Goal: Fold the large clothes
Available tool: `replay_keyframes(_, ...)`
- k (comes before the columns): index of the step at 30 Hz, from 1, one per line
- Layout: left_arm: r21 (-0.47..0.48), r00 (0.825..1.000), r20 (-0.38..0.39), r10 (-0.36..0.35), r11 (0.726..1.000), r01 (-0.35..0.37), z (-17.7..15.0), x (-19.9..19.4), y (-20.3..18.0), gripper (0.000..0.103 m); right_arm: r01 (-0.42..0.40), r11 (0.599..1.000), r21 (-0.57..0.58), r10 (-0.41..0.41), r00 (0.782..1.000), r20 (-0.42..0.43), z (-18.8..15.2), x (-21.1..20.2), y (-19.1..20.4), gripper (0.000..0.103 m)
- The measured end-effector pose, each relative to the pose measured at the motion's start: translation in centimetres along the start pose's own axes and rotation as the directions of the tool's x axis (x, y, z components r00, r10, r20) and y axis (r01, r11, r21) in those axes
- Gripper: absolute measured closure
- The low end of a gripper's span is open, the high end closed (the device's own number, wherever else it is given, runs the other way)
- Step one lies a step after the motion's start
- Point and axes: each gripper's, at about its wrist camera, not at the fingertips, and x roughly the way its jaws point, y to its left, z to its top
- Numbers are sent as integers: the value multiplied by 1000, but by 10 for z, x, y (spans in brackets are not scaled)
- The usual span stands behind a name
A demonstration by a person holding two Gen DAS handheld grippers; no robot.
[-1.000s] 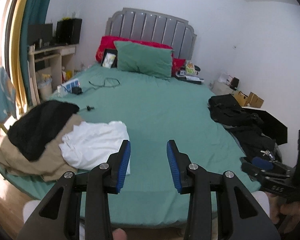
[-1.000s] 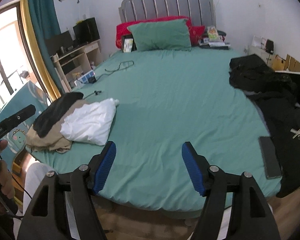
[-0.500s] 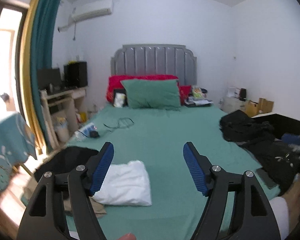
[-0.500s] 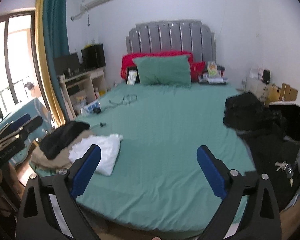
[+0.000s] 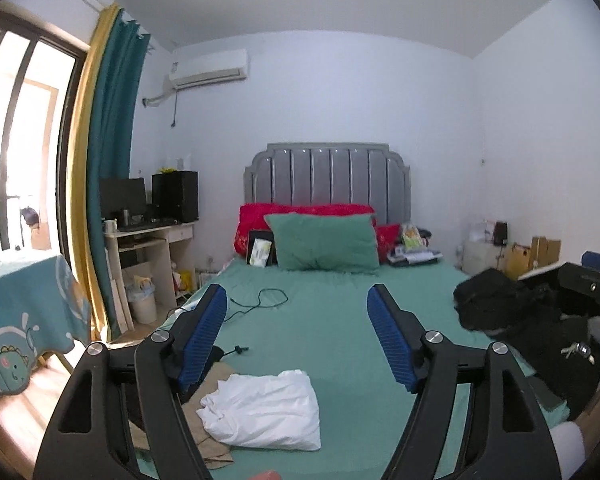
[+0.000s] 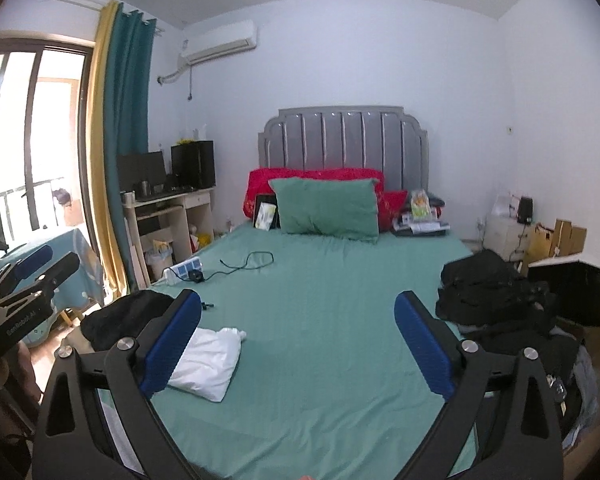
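Both the left claw and the right claw gape wide with nothing between their blue pads, having just been opening. A folded white cloth garment lies on the green-sheeted bed below the left claw's left finger; a black clothes heap sits right of the right claw.

One bed carries one green pillow, red pillows behind it whose number cannot be told, one folded white garment, one black cable and one heap of black clothes. Two claws show: left claw, right claw.
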Motion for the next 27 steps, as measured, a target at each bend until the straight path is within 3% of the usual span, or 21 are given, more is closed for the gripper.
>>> replay_keyframes(6,-51,1000,-9,-25,998,25,-12,8,13,27,-9,1000,-26,10,1000,20,-5,12,13,6)
replay_keyframes(11,-89,997,-64,-37,996,31,-25,22,22,27,-30,999,-18,29,999,-29,-14,28,18,6)
replay_keyframes(27,-103,994,-108,-16,995,5,-41,40,29,27,-49,999,6,49,991,-127,-40,59,14,6)
